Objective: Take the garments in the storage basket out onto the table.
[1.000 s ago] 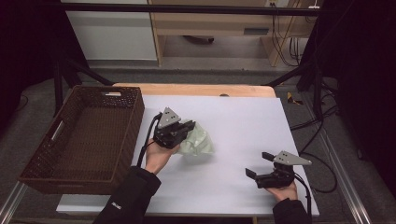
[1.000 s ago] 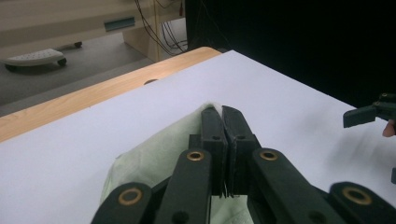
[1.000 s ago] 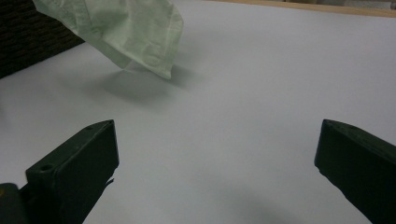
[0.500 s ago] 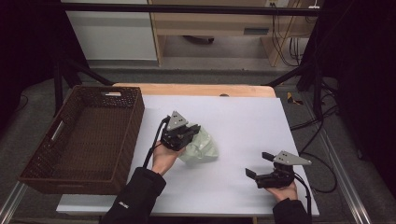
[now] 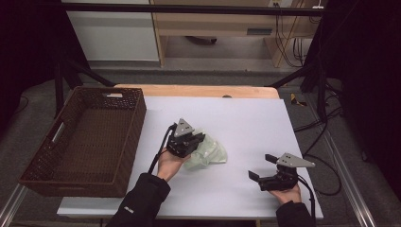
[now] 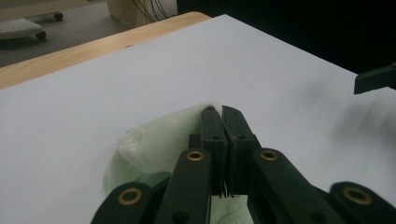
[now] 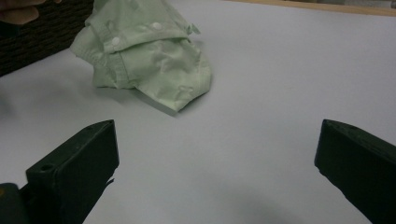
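Note:
A crumpled pale green buttoned garment lies near the middle of the white table. My left gripper sits over its left part. In the left gripper view the jaws of this gripper stand pressed together, pinching a fold of the green cloth at their tips. My right gripper rests open near the front right of the table, well apart from the garment. In the right gripper view the garment lies ahead and to the left of the spread jaws of that gripper, with bare table between them.
A dark brown wicker basket stands with nothing in it at the table's left edge; a corner of the basket appears behind the garment. A wooden strip runs along the far edge. Black frame legs and cables stand beyond the table.
My left gripper has moved right and toward the front and has sunk, carrying the green garment along; the cloth now rests lower on the table. The right gripper has kept still.

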`<action>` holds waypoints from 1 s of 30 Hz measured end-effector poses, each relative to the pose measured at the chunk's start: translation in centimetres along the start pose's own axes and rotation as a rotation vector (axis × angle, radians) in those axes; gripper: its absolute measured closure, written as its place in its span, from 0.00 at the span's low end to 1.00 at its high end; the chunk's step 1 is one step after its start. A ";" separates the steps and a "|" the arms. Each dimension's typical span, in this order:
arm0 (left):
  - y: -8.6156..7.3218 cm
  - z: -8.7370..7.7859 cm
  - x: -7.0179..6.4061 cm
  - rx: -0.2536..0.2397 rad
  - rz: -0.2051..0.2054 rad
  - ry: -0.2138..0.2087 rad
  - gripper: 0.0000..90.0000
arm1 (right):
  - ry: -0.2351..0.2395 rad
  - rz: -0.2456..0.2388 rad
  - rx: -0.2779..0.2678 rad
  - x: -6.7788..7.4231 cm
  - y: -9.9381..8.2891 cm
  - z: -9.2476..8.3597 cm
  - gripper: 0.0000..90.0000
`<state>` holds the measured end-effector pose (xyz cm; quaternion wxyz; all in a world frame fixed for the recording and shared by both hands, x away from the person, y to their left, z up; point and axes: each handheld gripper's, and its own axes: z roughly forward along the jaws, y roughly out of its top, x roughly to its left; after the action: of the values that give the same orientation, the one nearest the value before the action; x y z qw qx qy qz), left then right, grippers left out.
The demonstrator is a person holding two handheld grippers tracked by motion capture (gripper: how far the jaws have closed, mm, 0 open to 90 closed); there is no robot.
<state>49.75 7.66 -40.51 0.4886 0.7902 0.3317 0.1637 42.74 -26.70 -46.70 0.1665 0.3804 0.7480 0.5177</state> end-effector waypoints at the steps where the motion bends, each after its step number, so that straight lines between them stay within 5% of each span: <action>1: -0.1 0.1 0.0 0.007 0.002 -0.001 0.97 | -0.001 -0.003 -0.002 0.0 0.0 0.0 0.00; 17: -1.0 0.6 0.0 0.027 -0.007 -0.017 0.96 | -0.001 -0.004 -0.001 0.0 0.0 0.0 0.00; 30: -0.9 -1.4 0.2 -0.027 -0.030 -0.047 0.59 | -0.001 -0.003 -0.003 0.0 0.0 0.0 0.00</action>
<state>48.76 8.96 -40.63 0.5093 0.7822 0.3296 0.1420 42.73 -26.68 -46.69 0.1683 0.3791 0.7478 0.5184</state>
